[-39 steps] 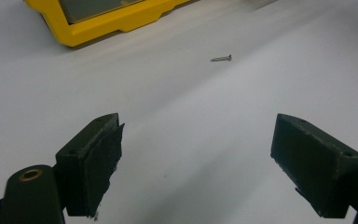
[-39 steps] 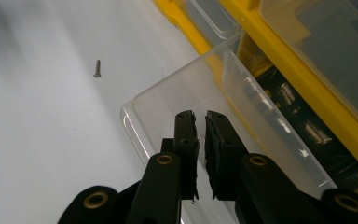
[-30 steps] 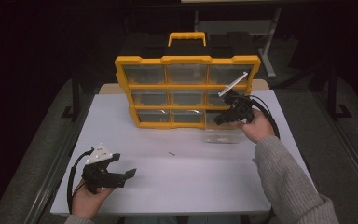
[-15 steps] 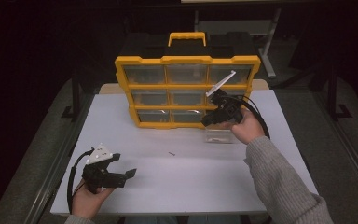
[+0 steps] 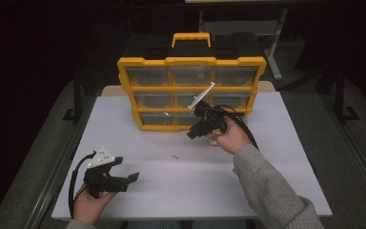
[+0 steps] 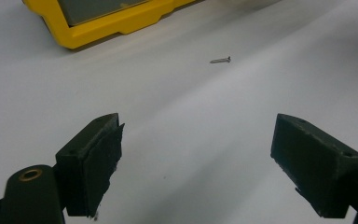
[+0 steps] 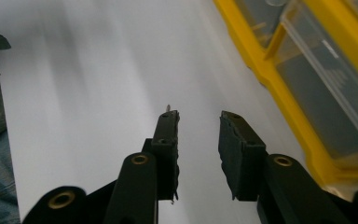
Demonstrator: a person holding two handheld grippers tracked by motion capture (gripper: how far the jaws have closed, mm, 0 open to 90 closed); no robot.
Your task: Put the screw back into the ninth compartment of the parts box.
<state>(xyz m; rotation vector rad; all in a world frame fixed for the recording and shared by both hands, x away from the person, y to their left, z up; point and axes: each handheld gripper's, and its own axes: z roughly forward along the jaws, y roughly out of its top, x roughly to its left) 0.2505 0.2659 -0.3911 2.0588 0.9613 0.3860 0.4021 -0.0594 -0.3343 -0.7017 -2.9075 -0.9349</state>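
A small dark screw point(image 5: 175, 156) lies alone on the white table point(image 5: 267, 181), in front of a yellow organizer case point(image 5: 190, 62) with clear drawers. My right gripper point(image 5: 191, 134) hovers low just before the case's bottom row, up and to the right of the screw. In the right gripper view its jaws point(image 7: 198, 116) stand partly apart and have just been opening, with nothing between them. The screw's tip point(image 7: 168, 107) peeks out past one fingertip. My left gripper point(image 5: 127, 169) rests open at the front left, and its view point(image 6: 198, 140) looks toward the screw point(image 6: 220, 59).
The case has a yellow carry handle point(image 5: 191, 38) and stands upright at the table's far side; its lower corner point(image 6: 116, 23) shows in the left gripper view. A cable point(image 5: 240, 125) loops from the right gripper over the hand. A dark floor surrounds the table.
The right hand has carried its gripper leftward along the front of the case, toward the table's middle, and its jaws stand wider apart. The left gripper has stayed put.
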